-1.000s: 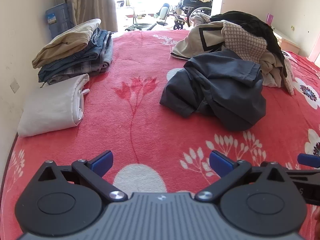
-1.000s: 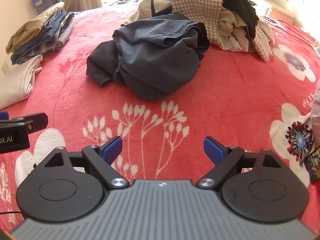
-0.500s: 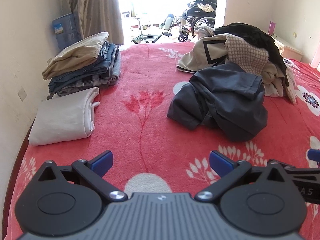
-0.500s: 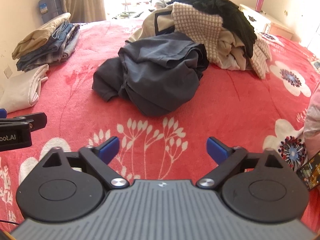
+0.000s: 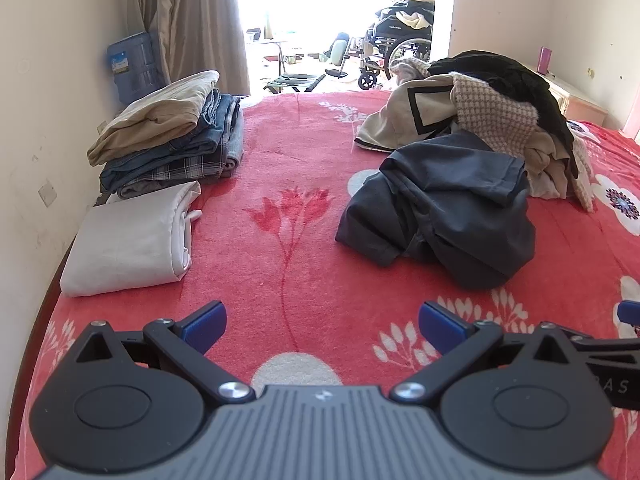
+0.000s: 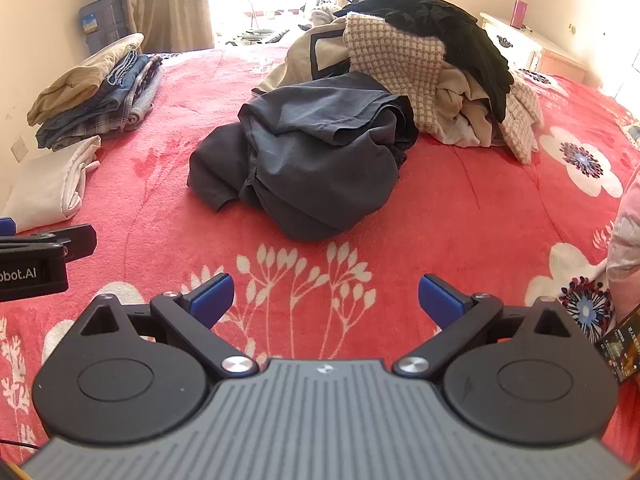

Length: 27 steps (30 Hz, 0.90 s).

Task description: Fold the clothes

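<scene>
At the centre of the frame, a crumpled dark shirt (image 6: 308, 160) lies on the red blanket (image 6: 460, 208), folded clothes (image 5: 172, 144) at upper left. Left gripper (image 5: 322, 322) and right gripper (image 6: 326, 300) hover spread wide, empty.

Dark grey garment (image 6: 304, 160) crumpled mid-bed against unfolded heap (image 6: 420, 64); folded stack (image 5: 172, 140) at left.

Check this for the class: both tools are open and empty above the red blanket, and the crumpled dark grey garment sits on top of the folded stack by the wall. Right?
Not quite. The dark grey garment lies on the red blanket itself, apart from the folded stack, as the right wrist view shows. Both the left tool and right tool are open and empty.
</scene>
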Tool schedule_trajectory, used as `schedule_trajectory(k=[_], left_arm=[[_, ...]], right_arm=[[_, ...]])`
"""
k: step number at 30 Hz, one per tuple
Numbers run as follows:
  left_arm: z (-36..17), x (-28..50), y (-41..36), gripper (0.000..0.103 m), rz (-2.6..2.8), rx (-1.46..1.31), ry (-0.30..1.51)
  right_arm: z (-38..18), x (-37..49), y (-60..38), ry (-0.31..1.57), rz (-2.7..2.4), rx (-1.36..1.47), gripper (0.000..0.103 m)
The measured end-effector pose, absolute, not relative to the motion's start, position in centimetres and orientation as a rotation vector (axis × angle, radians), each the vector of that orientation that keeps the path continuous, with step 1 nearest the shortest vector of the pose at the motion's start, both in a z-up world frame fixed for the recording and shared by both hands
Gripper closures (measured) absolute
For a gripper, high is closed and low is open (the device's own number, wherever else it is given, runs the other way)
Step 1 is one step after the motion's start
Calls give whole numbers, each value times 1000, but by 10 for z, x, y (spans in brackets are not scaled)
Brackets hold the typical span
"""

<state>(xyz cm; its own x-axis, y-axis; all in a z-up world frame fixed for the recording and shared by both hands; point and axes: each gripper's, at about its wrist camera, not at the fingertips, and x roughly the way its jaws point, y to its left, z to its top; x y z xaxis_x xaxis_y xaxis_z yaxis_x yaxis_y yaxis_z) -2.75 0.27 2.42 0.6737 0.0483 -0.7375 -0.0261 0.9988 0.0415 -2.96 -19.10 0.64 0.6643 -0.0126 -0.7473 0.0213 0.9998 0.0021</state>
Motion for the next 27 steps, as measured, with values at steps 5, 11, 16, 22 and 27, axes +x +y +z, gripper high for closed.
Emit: schedule_trajectory(k=[5,11,16,22,27], left_arm=[[24,-28,3,0,43,29,832],[24,-27,5,0,52,26,834],[23,-27,4,0,55,26,838],[23,-27,4,0,54,27,841],[22,-27,4,0,54,28,843]], right_arm=[[6,-28,-184,847,-32,17,4],[6,-29,-186,850,-34,20,4],[6,-30,-190,852,-35,22,4],[6,-30,-189,853,-40,26,3],[5,-30,-191,855,-39,27,3]])
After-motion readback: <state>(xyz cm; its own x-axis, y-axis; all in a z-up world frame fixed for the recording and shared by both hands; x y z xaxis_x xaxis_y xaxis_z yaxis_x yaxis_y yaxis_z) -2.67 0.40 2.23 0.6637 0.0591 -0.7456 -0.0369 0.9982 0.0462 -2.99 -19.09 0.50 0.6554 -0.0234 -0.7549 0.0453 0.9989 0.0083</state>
